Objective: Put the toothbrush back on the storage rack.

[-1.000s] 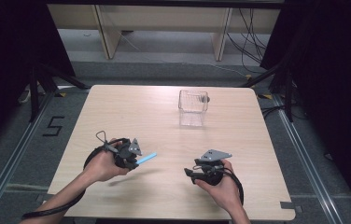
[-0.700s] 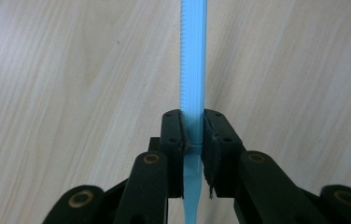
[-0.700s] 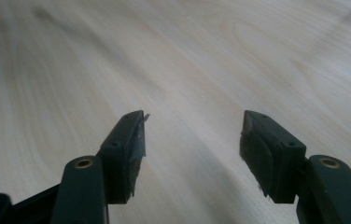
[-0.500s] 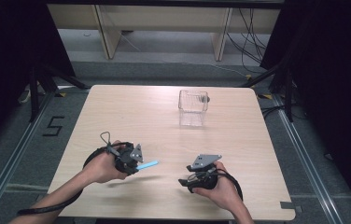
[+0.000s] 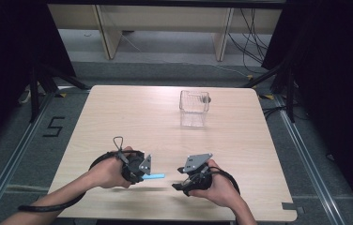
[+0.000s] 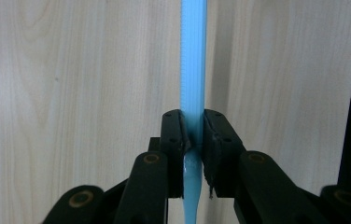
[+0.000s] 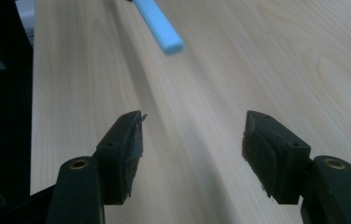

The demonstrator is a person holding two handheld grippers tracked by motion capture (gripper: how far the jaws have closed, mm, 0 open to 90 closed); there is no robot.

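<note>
The blue stick (image 6: 193, 70) is kept clamped in the left gripper (image 5: 142, 174) over the table (image 5: 132, 117), while the right gripper (image 7: 192, 140), jaws just spread wide and empty, looks lined up for a handover.

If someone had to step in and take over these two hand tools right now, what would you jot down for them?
Left gripper: shut on the flat light-blue plastic stick, held above the pale wooden table.
Right gripper: jaws have just been opening, nothing between them; the stick's free end lies ahead of it.
Clear wire-mesh basket: at the table's far side, apart from both grippers.
Done: stick picked up.
Left: probably carrying it to the basket.
</note>
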